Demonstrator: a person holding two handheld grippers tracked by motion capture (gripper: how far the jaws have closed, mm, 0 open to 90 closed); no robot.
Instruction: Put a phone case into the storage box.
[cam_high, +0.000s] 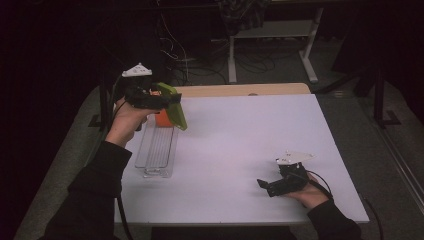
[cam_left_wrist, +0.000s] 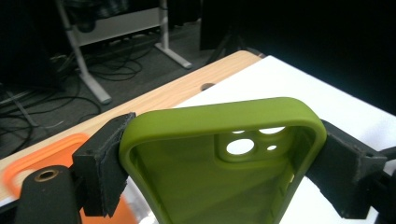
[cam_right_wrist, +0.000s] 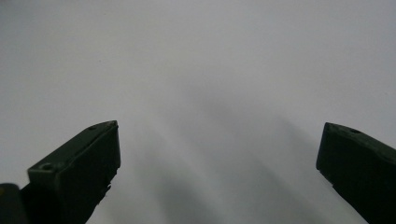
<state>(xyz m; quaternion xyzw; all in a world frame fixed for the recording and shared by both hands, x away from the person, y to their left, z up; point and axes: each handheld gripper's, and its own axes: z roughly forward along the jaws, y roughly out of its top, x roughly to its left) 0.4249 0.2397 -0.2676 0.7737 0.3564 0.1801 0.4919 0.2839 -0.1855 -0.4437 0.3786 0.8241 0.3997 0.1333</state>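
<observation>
From the high view, the left gripper (cam_high: 167, 100) is holding a green phone case (cam_high: 172, 106) in the air above the far end of a clear tray (cam_high: 156, 150), near the left edge of the white table (cam_high: 240, 150). An orange case (cam_high: 163, 118) is sitting in that tray. The right gripper (cam_high: 264, 185) is hovering near the front edge, with bare table all around.

In the left gripper view, the jaws are pinching the green phone case (cam_left_wrist: 219, 158) by its sides.

In the right gripper view, the jaws are standing wide apart over plain white surface.
</observation>
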